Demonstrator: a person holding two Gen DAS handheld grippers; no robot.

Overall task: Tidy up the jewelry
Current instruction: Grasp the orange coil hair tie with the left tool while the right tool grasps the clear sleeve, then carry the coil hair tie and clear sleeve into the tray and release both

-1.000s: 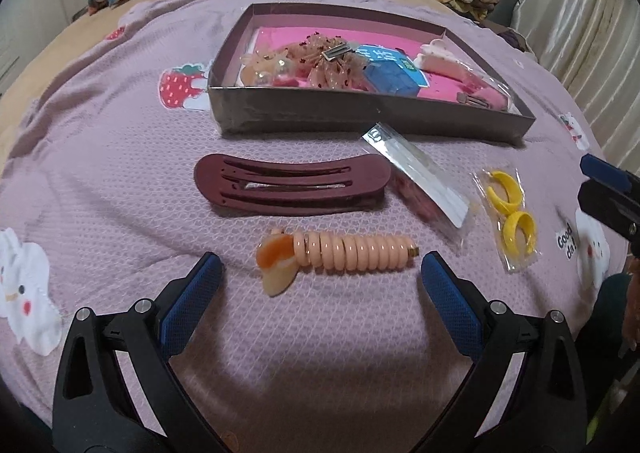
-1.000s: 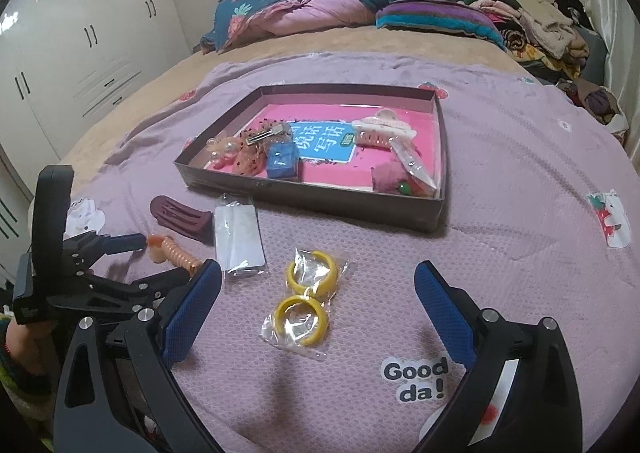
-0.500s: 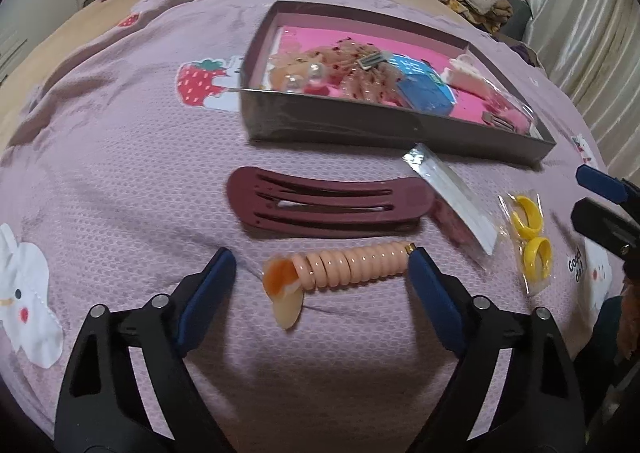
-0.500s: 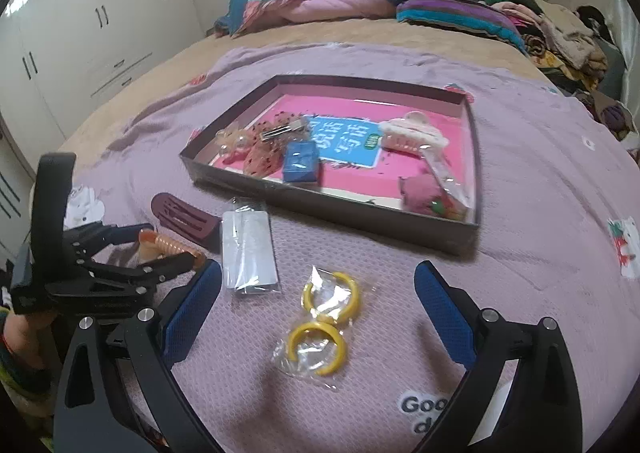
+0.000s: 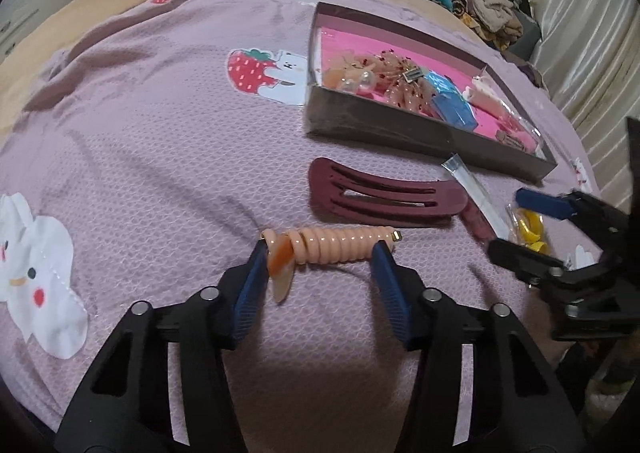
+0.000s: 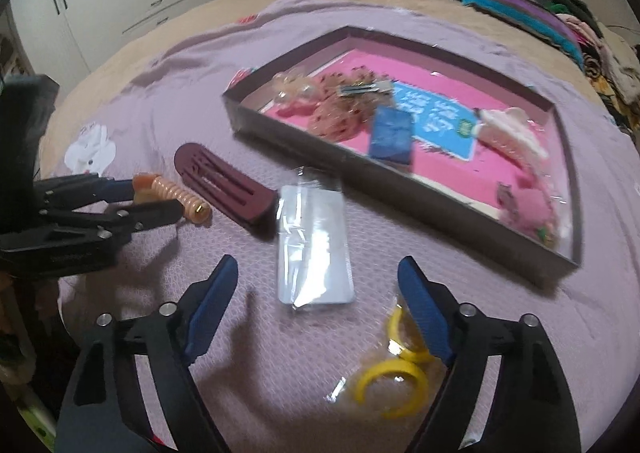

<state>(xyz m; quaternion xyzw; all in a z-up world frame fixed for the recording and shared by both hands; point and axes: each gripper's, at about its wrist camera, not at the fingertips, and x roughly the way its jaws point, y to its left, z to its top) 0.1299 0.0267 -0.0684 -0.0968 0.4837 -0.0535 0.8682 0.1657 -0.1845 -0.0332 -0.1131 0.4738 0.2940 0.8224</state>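
Coil (image 5: pixel 340 245): long axis crosswise between left gripper (image 5: pixel 320 253) jaws
Left: just been closing, pads bracketing, not yet pressing
Right gripper (image 6: pixel 320 285): open, farther; closing

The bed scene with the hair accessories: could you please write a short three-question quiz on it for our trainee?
1. True or false: the maroon hair clip lies inside the box.
2. The bagged rings are: A red, B yellow, C blue.
3. In the right wrist view, what lies between the maroon hair clip and the bagged rings?
Key: 1 false, it lies on the blanket; 2 B; 3 the clear packet.
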